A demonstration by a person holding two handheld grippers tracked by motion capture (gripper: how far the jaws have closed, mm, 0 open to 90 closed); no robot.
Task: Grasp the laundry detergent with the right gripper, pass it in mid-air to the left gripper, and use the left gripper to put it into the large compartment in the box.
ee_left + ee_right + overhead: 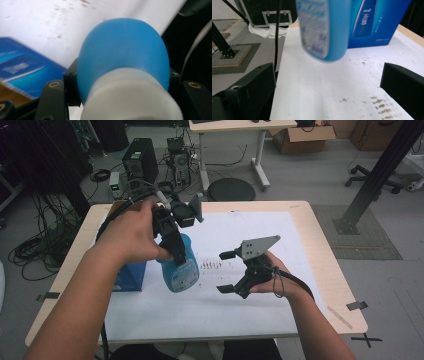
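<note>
A blue bottle (181,269) with a white label hangs tilted above the white sheet, held near its top by my left gripper (173,245), which is shut on it. In the left gripper view the bottle's blue shoulder (125,50) and white neck sit between the jaws. My right gripper (225,271) hovers to the bottle's right, open, with nothing between its jaws. The right gripper view shows the bottle's lower end (324,30) in the air ahead. A blue box (131,276) stands on the sheet behind the bottle, partly hidden by the left forearm.
A white sheet (240,305) with dark smudges (210,265) covers most of the wooden table (327,265). Computer towers, cables, a round stool (231,189) and another table lie on the floor beyond the far edge.
</note>
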